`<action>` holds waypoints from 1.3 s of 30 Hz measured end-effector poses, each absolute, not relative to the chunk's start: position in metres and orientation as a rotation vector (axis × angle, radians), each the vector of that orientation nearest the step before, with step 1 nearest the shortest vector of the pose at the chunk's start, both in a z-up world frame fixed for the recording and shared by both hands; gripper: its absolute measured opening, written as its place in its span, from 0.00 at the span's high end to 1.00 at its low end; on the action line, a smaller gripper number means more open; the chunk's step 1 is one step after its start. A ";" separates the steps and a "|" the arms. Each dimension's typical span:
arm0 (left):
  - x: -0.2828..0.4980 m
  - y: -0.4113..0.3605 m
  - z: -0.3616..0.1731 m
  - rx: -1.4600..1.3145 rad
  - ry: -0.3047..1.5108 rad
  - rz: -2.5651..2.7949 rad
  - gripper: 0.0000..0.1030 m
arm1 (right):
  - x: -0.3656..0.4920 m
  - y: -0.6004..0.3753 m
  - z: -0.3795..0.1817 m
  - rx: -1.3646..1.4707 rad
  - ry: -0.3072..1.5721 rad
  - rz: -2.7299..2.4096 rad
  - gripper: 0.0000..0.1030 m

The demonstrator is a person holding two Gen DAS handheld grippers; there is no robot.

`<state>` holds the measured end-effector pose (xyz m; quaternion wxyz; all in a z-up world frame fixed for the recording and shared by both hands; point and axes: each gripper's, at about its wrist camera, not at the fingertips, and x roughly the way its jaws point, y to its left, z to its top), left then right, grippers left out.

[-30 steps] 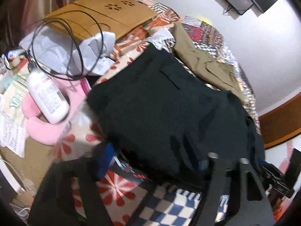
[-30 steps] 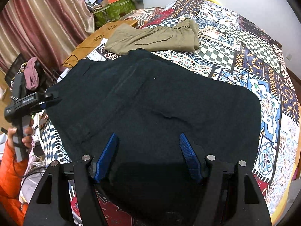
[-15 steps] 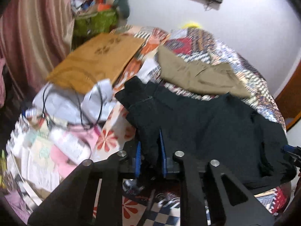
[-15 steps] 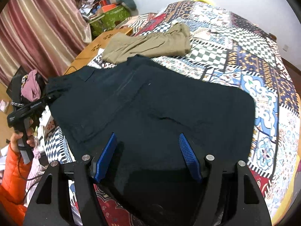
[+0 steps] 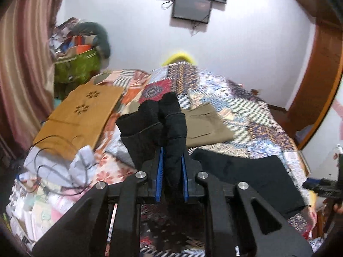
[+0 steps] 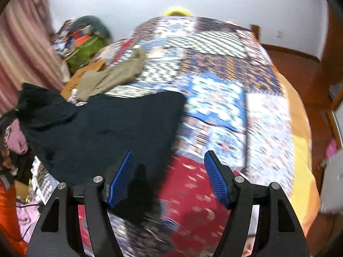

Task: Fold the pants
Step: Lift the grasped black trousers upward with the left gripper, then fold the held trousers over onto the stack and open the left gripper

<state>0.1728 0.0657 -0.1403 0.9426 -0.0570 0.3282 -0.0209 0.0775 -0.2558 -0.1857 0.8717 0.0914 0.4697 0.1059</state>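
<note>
Black pants (image 6: 111, 126) lie on the patterned quilt (image 6: 214, 68) of the bed. My left gripper (image 5: 171, 171) is shut on a bunched end of the black pants (image 5: 163, 124) and holds it lifted above the bed; the rest of the pants (image 5: 253, 177) lies flat to the right. My right gripper (image 6: 169, 180) is open and empty, hovering over the near edge of the pants and a red quilt patch. In the right wrist view the lifted end stands up at the far left (image 6: 40, 105).
Folded khaki pants (image 5: 205, 126) lie behind the black pants, also in the right wrist view (image 6: 113, 75). A brown wooden board (image 5: 79, 115), cables and papers (image 5: 55, 171) clutter the left. A green bag (image 5: 79, 66) stands by the curtain. A screen (image 5: 190, 8) hangs on the wall.
My left gripper closed on the pants end and lifted it up and over toward the right. My right gripper stayed open and swung right, toward the bed's edge.
</note>
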 end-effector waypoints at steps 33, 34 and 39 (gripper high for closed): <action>0.196 -0.177 -0.108 0.137 0.668 -0.603 0.87 | 0.062 -0.273 -0.227 0.315 1.036 0.266 0.36; 0.192 -0.186 -0.116 0.153 0.687 -0.627 0.87 | 0.061 -0.273 -0.227 0.318 1.035 0.267 0.36; 0.182 -0.209 -0.155 0.201 0.799 -0.706 0.87 | 0.060 -0.275 -0.226 0.321 1.031 0.266 0.36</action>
